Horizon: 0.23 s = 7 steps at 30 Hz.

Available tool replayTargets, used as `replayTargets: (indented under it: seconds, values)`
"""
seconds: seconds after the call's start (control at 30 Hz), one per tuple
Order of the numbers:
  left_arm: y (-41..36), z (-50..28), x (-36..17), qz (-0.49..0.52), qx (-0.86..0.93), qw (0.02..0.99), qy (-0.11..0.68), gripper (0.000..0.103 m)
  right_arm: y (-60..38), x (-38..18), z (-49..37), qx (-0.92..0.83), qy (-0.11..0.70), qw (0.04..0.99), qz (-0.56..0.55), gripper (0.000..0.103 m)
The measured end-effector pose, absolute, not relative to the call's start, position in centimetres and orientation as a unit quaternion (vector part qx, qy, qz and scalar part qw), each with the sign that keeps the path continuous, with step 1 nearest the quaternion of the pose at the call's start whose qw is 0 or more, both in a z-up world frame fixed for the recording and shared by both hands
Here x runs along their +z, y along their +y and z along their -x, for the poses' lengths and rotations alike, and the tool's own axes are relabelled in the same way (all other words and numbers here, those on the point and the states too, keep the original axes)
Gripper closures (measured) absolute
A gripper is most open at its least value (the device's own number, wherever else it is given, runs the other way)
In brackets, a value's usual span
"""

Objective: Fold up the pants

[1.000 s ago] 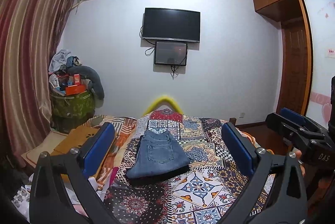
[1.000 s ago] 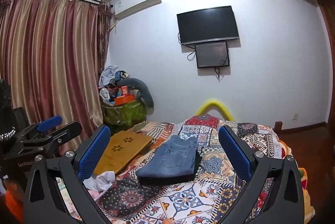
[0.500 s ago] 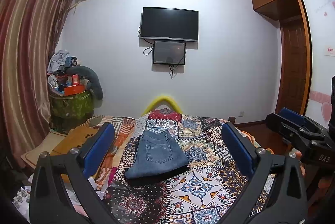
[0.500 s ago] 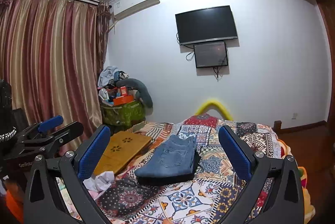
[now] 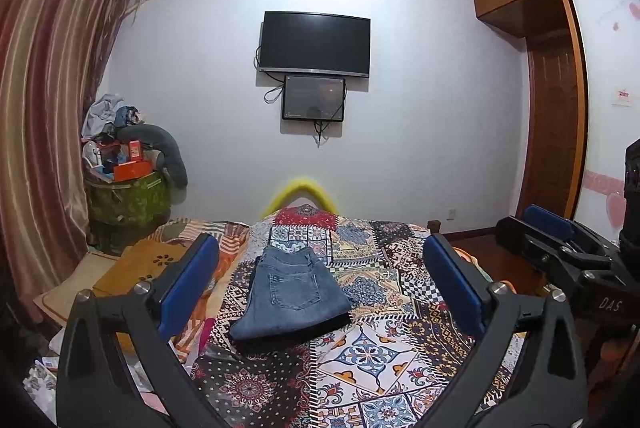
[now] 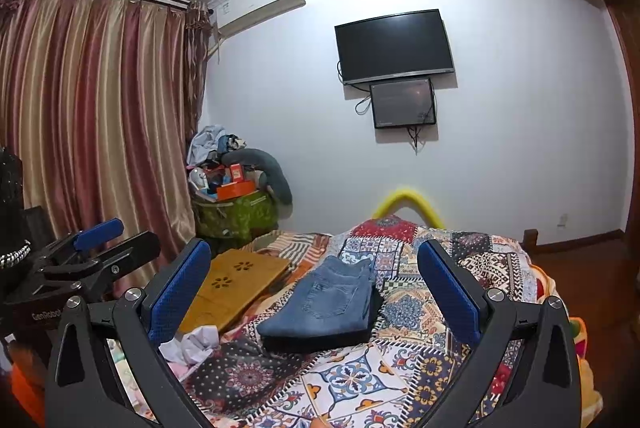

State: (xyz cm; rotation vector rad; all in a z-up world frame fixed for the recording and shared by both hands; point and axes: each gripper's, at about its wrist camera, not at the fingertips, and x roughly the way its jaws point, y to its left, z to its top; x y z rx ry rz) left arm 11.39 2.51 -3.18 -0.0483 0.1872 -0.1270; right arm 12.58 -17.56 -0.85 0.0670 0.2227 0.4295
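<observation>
A: Where are the pants right now?

B: The blue denim pants (image 5: 290,298) lie folded into a compact stack on the patchwork bedspread (image 5: 384,360), roughly mid-bed, back pocket facing up, waistband toward the far wall. From the right wrist view the same pants (image 6: 328,302) sit between the two blue pads, with the thick folded edge nearest the camera.

A: And the claws?

B: The left gripper (image 5: 320,284) has its jaws spread wide apart, holding nothing, raised above the bed and well clear of the denim. The right gripper (image 6: 316,288) is the same: fingers apart, nothing between them, off the cloth.

A: Can each one see the other?

B: Yes. The right gripper (image 5: 560,252) shows at the right edge of the left view, and the left gripper (image 6: 92,256) at the left edge of the right view.

A: What else is around?

B: A wooden lap tray (image 6: 236,286) lies on the left side of the bed, with crumpled white fabric (image 6: 192,342) nearer. On the far wall hang a dark television (image 5: 315,43) and a smaller screen (image 5: 314,98) just below it. Striped curtains (image 6: 100,116) fill the left, beside a green bin (image 6: 236,214) heaped with clutter
</observation>
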Motion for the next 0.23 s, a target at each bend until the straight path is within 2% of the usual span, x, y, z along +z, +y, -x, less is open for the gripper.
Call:
replayTargets:
  seconds: [0.23]
  values:
    - [2.75,-11.5,-3.5,0.027,-0.063,0.993,0.098,0.0,-17.38,-0.75,-12.87,0.214,0.113,0.97,-0.03,0.0]
